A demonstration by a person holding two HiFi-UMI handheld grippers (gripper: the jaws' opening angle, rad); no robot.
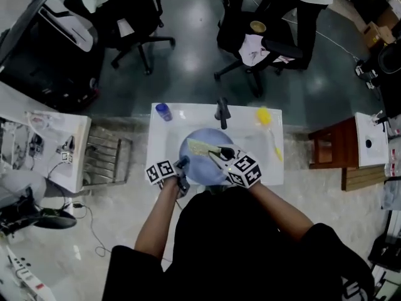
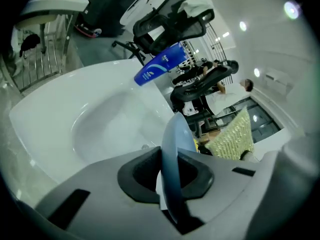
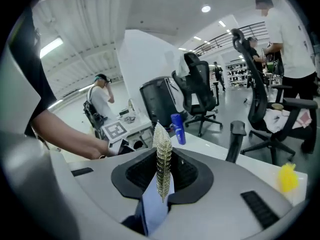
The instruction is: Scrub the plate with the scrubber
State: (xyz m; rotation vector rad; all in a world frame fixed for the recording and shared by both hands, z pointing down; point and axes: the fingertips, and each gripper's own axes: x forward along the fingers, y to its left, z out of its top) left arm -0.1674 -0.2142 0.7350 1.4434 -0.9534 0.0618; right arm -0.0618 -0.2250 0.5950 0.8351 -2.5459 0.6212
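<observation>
Plate (image 1: 195,168) hangs over white sink (image 1: 164,137); office chairs (image 1: 235,33) stand on glossy floor (image 1: 194,42).

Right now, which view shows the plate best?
The head view: the plate shows most of its round face. The left gripper view shows it edge-on; the right gripper view shows only a blue patch under the scrubber.

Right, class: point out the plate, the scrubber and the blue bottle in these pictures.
plate (image 1: 197,168): head view, bare blue face near its lower left rim.
scrubber (image 3: 162,159): right gripper view, middle of its upright thin edge.
blue bottle (image 2: 159,64): left gripper view, its labelled body.
</observation>
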